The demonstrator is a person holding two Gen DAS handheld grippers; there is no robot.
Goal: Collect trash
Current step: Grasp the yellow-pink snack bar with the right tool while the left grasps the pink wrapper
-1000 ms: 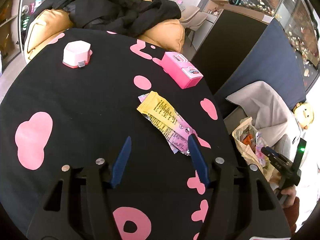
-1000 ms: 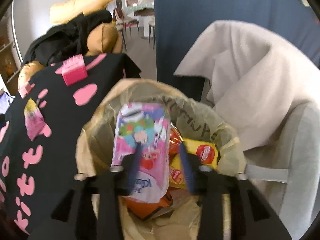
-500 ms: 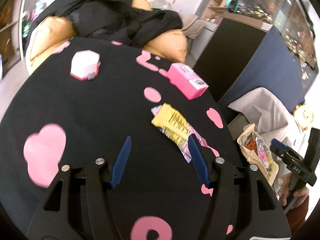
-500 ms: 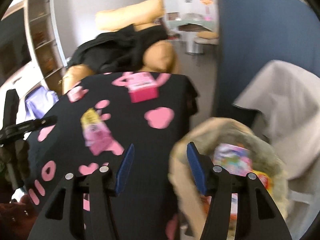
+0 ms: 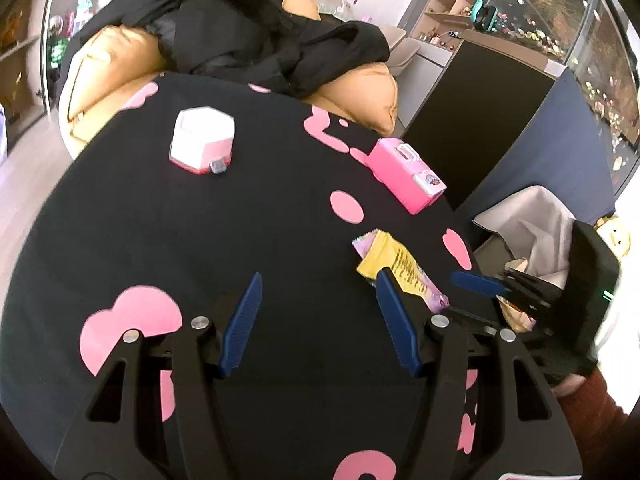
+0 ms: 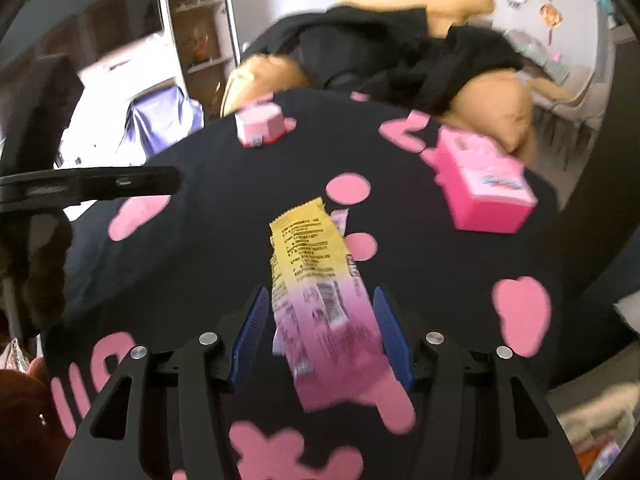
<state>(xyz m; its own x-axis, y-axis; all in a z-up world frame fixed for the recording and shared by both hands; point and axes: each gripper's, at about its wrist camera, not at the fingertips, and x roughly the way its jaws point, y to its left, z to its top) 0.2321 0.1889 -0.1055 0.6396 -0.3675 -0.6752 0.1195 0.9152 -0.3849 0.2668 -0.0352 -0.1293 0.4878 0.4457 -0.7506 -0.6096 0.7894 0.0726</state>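
A yellow-and-pink snack wrapper point(image 6: 316, 276) lies flat on the black table with pink shapes point(image 6: 192, 240). My right gripper point(image 6: 320, 330) is open, its blue fingers either side of the wrapper's near end, not closed on it. In the left wrist view the same wrapper point(image 5: 400, 268) lies at the table's right edge, with the right gripper point(image 5: 476, 282) reaching in beside it. My left gripper point(image 5: 320, 320) is open and empty above the table, left of the wrapper.
A pink box point(image 6: 480, 180) and a white-and-pink hexagonal box point(image 5: 202, 144) stand further back on the table. A trash bag point(image 5: 516, 312) with wrappers sits off the right edge, beside a grey-draped chair point(image 5: 528, 220). Orange cushions with black clothing point(image 5: 240, 40) lie behind.
My right gripper has swung from over the trash bag to the table and now straddles the wrapper. My left gripper has shifted left and back, so the wrapper sits to its right.
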